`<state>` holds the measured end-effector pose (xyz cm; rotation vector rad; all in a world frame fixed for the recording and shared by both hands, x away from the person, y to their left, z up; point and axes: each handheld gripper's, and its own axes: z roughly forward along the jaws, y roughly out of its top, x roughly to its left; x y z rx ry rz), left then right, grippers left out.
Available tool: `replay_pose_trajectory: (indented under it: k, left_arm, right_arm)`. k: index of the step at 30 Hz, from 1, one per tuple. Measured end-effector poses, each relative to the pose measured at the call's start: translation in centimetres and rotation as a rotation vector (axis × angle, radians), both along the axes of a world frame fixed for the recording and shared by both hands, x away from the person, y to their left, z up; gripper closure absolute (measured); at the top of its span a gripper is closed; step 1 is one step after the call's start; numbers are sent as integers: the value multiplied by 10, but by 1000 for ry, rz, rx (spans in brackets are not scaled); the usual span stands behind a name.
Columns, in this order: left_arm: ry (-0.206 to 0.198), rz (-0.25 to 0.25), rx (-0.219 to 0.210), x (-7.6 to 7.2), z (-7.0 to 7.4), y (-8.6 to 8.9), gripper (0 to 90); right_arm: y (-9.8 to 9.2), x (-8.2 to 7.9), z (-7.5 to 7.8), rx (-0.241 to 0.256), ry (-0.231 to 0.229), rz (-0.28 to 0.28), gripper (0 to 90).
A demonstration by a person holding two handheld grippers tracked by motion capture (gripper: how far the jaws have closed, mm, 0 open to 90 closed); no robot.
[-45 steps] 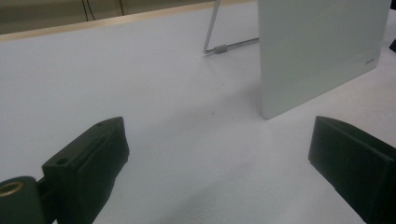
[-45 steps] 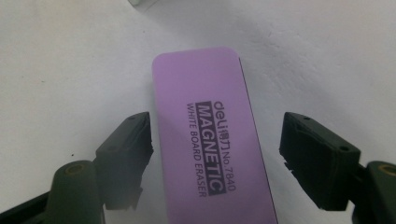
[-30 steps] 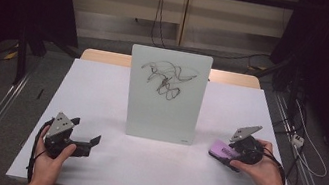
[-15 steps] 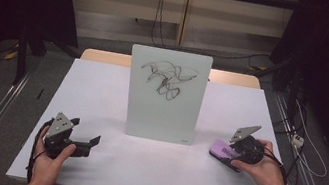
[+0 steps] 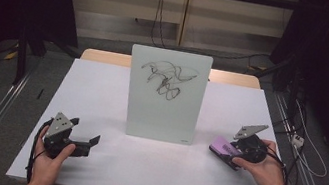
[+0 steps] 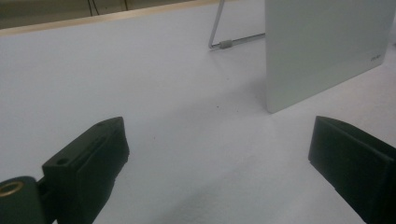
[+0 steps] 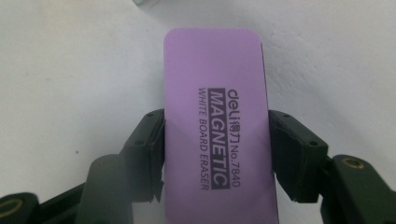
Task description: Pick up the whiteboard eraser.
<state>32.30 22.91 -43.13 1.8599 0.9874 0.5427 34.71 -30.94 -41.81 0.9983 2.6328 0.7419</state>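
Right gripper (image 7: 215, 154): clamping the purple whiteboard eraser (image 7: 217, 116) near the table's (image 5: 101, 92) right edge.
Left gripper (image 6: 219, 163): resting, jaws spread, empty.
Risk: hard wiping toppling the propped whiteboard (image 5: 166, 95).

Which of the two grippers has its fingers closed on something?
The right gripper: its fingers clamp the purple eraser. The left gripper is open above bare table.
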Motion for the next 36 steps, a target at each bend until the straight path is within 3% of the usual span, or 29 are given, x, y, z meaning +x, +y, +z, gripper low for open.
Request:
replay_pose_trajectory:
  k: [19,36]
  left_arm:
    - [6,12,-7,1,-2,5,47]
    - [4,-6,13,2,0,1,47]
  right_arm:
    - [4,-1,7,126,-70,-88,408]
    - [10,-10,16,213,-198,-102,409]
